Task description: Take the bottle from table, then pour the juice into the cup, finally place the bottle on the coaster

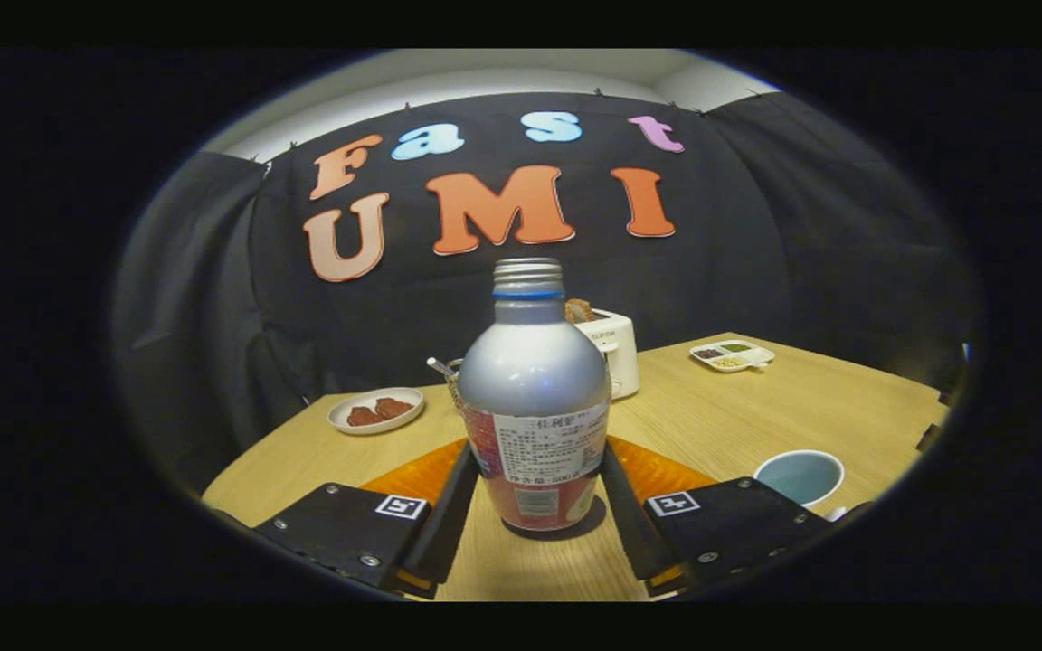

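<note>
The silver metal bottle with a red-and-white label [535,411] stands upright on the pale wooden bench [756,407], its long axis vertical, its ribbed screw neck pointing straight up. It sits squarely between the two fingers of the gripper [535,484]. The jaws are spread to either side of the bottle's lower body; each finger lies close alongside the label, but whether both actually press on it cannot be told from here, so the grip may be just closing or just short of contact. The bottle's base appears to rest on the bench, with a shadow under it.

The white cup with a pale blue inside [800,476] stands on the bench beside the right finger, near the bottle. An orange round coaster [657,470] lies flat just behind the bottle, showing on both sides of it beyond the fingers. My judgement is that the take is the step in hand, and that the pour will call for a carry toward the cup's side.

Counted: one bottle, one cup, one coaster, one gripper. Farther back there is one white toaster [616,348] holding bread, one small white plate with two brown pieces [376,410], and one white divided tray [732,354].
</note>
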